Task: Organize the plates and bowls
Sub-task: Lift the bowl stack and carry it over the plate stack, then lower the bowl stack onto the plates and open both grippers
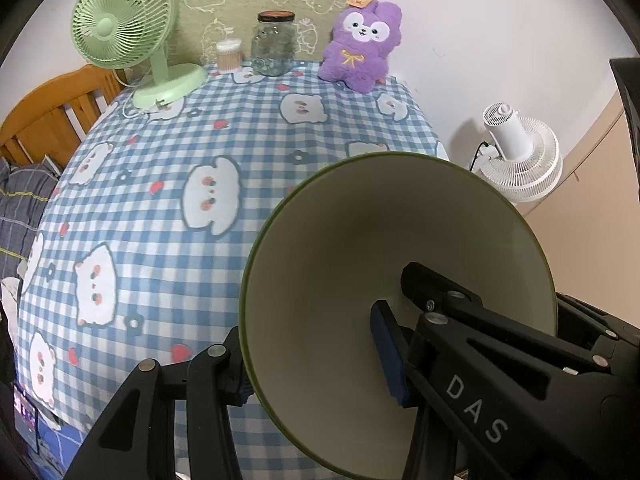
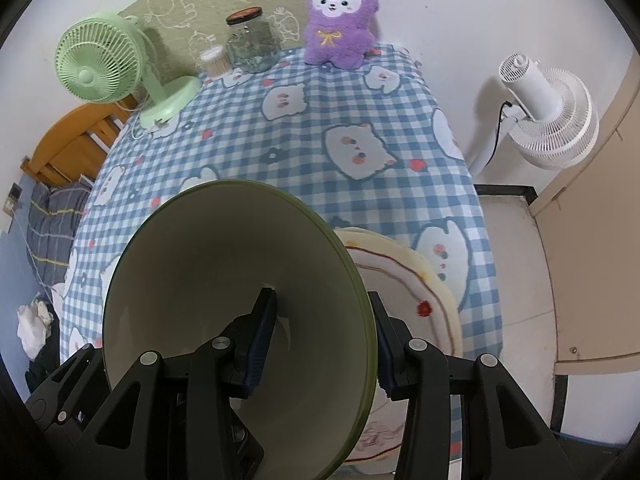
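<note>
In the left wrist view my left gripper [image 1: 316, 350] is shut on the rim of a green bowl [image 1: 344, 264] with a cream inside, held above the checked tablecloth [image 1: 168, 168]. In the right wrist view my right gripper [image 2: 324, 340] is shut on the rim of a second green bowl [image 2: 208, 264], one finger inside and one outside. Just right of that bowl and below it, cream plates with a red line and strawberry marks [image 2: 404, 280] lie stacked at the table's near right edge, partly hidden by the bowl.
At the back of the table stand a green desk fan [image 1: 120, 28], a cotton swab tub [image 1: 229, 55], a glass jar [image 1: 275, 42] and a purple plush toy [image 1: 360, 48]. A white floor fan [image 2: 548, 108] stands right of the table. A wooden bed frame [image 1: 48, 116] is at the left.
</note>
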`<move>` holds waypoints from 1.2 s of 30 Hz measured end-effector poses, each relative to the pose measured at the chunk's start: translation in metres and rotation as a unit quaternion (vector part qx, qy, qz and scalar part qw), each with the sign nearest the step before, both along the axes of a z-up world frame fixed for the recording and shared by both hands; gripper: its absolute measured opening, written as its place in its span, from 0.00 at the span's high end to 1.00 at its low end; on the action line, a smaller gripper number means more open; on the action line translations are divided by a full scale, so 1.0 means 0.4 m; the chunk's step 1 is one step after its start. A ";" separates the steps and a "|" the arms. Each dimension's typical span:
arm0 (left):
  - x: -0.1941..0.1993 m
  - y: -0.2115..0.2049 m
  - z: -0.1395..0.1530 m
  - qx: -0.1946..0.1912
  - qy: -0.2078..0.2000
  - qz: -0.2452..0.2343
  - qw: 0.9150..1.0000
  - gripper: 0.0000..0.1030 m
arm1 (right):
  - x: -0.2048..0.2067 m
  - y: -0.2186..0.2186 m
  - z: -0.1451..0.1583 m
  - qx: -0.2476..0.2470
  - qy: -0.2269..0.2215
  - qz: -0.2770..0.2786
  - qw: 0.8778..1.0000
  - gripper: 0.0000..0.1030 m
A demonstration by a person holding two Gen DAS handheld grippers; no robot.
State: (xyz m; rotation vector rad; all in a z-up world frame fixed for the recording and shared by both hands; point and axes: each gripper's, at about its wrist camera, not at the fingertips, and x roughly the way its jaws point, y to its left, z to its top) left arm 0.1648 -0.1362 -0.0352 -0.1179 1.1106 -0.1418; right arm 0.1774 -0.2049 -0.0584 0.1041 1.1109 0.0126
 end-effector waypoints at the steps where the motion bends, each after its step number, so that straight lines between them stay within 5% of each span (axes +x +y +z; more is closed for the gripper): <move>1: 0.001 -0.009 -0.003 0.000 0.002 0.000 1.000 0.52 | 0.002 -0.012 -0.004 0.000 0.002 0.000 1.000 0.54; 19: 0.007 -0.107 -0.083 -0.003 0.035 0.008 0.999 0.52 | 0.015 -0.105 -0.085 -0.001 0.035 0.004 0.999 0.54; 32: 0.001 -0.112 -0.087 0.007 0.023 0.015 1.000 0.51 | 0.016 -0.115 -0.092 0.007 0.029 0.011 1.000 0.53; 36: -0.001 -0.112 -0.087 -0.001 0.027 0.013 1.000 0.42 | 0.010 -0.113 -0.089 0.011 0.025 0.018 0.999 0.53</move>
